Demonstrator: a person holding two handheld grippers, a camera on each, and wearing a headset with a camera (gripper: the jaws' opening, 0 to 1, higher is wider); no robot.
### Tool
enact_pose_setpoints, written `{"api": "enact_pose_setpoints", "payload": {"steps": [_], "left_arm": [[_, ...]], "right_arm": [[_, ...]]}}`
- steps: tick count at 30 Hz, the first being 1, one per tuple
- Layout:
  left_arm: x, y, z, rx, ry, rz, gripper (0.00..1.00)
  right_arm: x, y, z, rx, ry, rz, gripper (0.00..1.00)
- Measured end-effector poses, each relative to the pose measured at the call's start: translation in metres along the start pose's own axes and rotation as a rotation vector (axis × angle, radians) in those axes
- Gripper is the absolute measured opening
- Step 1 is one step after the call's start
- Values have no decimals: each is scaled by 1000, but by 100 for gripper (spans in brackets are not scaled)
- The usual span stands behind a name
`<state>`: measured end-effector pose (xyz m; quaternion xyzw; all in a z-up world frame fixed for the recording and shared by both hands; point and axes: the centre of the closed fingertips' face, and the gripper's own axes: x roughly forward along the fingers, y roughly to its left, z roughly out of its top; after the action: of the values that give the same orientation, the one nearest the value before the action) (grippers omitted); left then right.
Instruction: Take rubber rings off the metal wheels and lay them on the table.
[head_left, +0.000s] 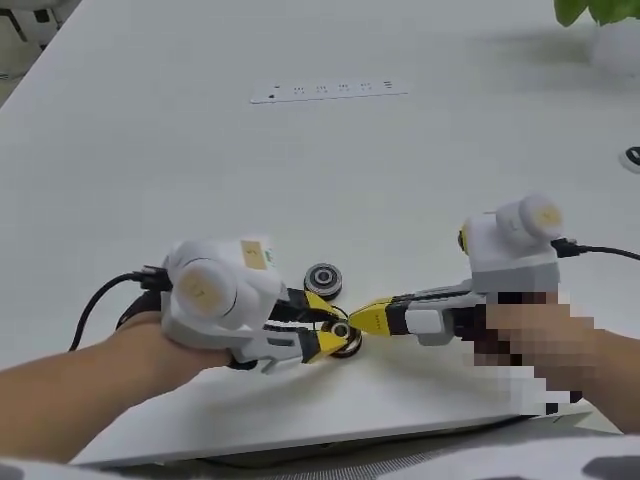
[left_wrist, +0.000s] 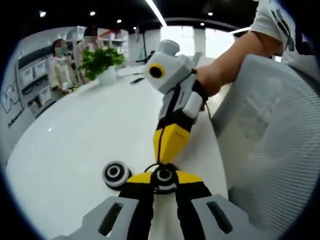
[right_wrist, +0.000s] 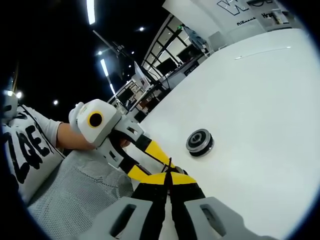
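A metal wheel (head_left: 347, 341) is clamped in the left gripper (head_left: 336, 336) near the front edge of the table (head_left: 400, 180). Its rubber ring (left_wrist: 150, 167) is pinched by the closed right gripper (head_left: 359, 321). A second wheel (head_left: 323, 279) lies just beside them.

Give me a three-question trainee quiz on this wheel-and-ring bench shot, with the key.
1. True or false: the left hand-held gripper clamps a metal wheel between its jaws.
2. Where is the second wheel? A) lying free on the table B) stacked on the held wheel C) inside a tray
3. Fill in: the right hand-held gripper has its tips at the held wheel; its jaws are ____.
Key: 1 true; 2 A; 3 shut.
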<state>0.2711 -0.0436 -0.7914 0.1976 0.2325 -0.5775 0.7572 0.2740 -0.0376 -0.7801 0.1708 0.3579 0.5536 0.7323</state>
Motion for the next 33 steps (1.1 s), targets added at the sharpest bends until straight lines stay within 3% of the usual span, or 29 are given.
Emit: {"api": "enact_pose_setpoints", "payload": {"steps": [5,8,15,33], "left_arm": [[-6,1,4,-34,-20,-2,18],[-8,0,7,-50,-32,-7,25],[-15,-6,10,-39,-39,-19,29],[-48,-8,42,-55,-145,14,40]], "right_arm": [[0,1,2,1,-9,6,0],[-2,1,5,8,-24,6,0],[-4,2,9,9,-37,11,0],[-7,16,31,-6,-75,42,0]]}}
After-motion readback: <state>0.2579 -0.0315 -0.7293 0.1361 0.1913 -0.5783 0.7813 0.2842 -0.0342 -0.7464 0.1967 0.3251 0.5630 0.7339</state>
